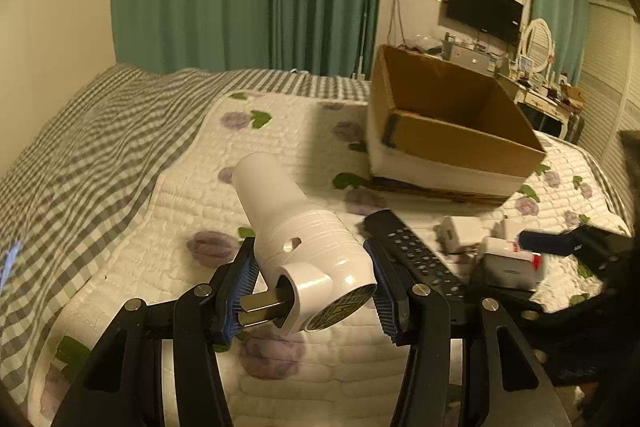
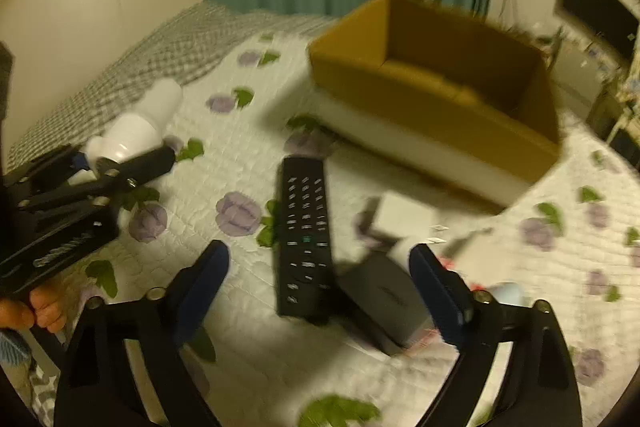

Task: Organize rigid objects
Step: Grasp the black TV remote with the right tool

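A quilt (image 1: 304, 147) with purple flowers covers the bed, a grey checked blanket (image 1: 80, 147) along its far side. On the quilt sits an open cardboard box (image 1: 452, 131), its inside bare as far as it shows. Near the box's front lies a black remote (image 2: 306, 239), buttons up, and just right of it a dark flat box (image 2: 386, 301) and small white adapters (image 1: 460, 233), blurred. The left gripper (image 1: 312, 287) is clamped on a white plug-in device (image 1: 296, 239), its prongs pointing at the camera, held above the quilt left of the remote. The right gripper (image 2: 320, 291) hangs wide apart over the remote's near end, holding nothing
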Motion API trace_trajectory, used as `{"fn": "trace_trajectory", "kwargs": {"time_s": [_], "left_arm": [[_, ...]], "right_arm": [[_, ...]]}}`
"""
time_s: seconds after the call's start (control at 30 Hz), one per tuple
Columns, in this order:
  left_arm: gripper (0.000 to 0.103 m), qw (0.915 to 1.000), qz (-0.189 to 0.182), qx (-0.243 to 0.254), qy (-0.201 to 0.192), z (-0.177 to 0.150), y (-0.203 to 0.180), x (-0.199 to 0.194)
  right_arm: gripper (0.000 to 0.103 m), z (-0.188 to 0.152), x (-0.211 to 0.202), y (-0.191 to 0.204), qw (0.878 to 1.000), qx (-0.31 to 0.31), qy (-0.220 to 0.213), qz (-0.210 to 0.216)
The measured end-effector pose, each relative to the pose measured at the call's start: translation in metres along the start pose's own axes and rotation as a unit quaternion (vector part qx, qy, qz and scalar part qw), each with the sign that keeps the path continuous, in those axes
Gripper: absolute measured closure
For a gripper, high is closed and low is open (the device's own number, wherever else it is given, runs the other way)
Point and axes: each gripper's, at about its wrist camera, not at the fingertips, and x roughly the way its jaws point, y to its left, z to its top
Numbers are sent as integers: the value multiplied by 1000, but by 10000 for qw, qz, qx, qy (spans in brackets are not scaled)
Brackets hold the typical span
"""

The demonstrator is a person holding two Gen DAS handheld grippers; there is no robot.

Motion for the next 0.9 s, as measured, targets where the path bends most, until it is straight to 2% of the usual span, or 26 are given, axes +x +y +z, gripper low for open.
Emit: {"fn": "trace_trajectory", "kwargs": {"time_s": [0.1, 0.2, 0.47, 0.53, 0.73, 0.9], "left_arm": [[49, 10000, 24, -41, 37, -3, 7, 9], [49, 9998, -7, -123, 124, -5, 14, 16], [49, 9996, -10, -114, 274, -11, 17, 23], [49, 9996, 5, -97, 283, -12, 16, 22], [49, 9997, 36, 9, 228, -10, 9, 12], [49, 9998, -146, 104, 44, -2, -5, -9]], "right_arm": [[34, 5, 28, 3, 9997, -30, 240, 49], [42, 12, 46, 6, 9991, -115, 396, 103], [55, 18, 82, 5, 9967, -85, 809, 29], [62, 20, 86, 3, 9965, -43, 836, -30], [64, 19, 59, 6, 9987, -62, 509, -50], [66, 27, 20, 9, 9998, -128, 123, -75]]}}
